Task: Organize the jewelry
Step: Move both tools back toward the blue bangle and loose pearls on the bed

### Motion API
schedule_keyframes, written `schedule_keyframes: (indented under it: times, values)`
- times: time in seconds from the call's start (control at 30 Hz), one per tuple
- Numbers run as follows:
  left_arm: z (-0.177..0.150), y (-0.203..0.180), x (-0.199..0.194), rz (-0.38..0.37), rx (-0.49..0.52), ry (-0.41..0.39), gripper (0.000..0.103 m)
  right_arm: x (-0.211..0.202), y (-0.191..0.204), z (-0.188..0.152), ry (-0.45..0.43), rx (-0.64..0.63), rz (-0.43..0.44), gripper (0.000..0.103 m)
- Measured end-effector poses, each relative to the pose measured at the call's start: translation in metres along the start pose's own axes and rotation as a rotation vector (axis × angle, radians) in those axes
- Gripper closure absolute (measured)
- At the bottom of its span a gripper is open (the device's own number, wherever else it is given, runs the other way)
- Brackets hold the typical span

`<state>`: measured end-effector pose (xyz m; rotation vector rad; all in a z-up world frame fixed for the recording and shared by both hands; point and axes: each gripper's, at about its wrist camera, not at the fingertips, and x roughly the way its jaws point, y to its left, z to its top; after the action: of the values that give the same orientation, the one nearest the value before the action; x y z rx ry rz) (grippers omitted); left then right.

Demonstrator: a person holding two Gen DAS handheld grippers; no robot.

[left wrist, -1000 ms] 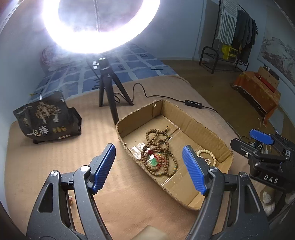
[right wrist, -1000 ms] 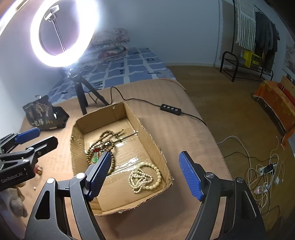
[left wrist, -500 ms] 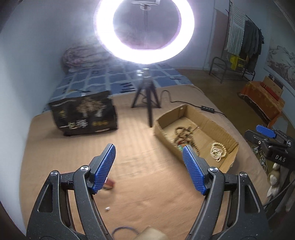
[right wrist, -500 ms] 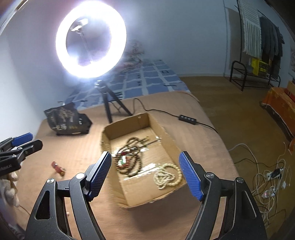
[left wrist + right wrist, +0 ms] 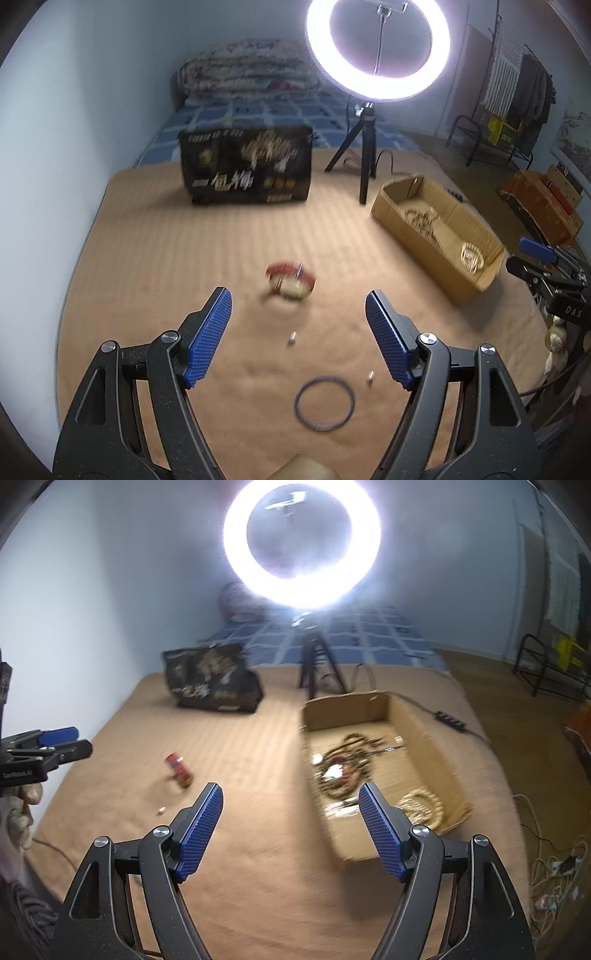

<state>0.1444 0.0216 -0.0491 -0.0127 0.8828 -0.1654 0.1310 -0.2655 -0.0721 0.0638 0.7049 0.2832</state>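
Observation:
A cardboard box on the tan bed cover holds brown bead strings and a pale bead bracelet. My left gripper is open and empty above loose pieces: a red and cream item, a blue ring and two small beads. My right gripper is open and empty, left of the box's near corner. The red item also shows in the right wrist view. The view is blurred.
A lit ring light on a black tripod stands behind the box. A black printed bag stands at the back left. A cable with a switch runs right of the box. Floor cables lie at the right.
Both grippers have swung left, away from the box. The loose red item, blue ring and small beads have come into the left wrist view. Both stay open.

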Motion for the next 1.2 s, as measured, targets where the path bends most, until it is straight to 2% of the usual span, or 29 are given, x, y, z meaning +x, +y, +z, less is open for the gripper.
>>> schedule_keyframes:
  times: [0.23,0.4,0.7,0.83,1.07,1.2]
  values:
    - [-0.049,0.012,0.010,0.003,-0.014,0.083,0.026,0.019,0.030,-0.024,0.066,-0.022,0.076,0.027]
    - [-0.076,0.014,0.022,-0.018,-0.029,0.123,0.026,0.036,0.057,-0.038,0.130,-0.127,0.092,0.027]
    - [-0.119,-0.012,0.032,-0.095,0.039,0.170,0.026,0.062,0.084,-0.054,0.225,-0.238,0.200,0.027]
    - [-0.130,-0.023,0.043,-0.096,0.046,0.197,0.026,0.074,0.089,-0.056,0.260,-0.264,0.233,0.028]
    - [-0.133,-0.034,0.069,-0.049,0.056,0.222,0.026,0.094,0.085,-0.062,0.324,-0.249,0.263,0.043]
    - [-0.135,-0.039,0.084,-0.023,0.067,0.244,0.025,0.100,0.082,-0.063,0.338,-0.235,0.275,0.048]
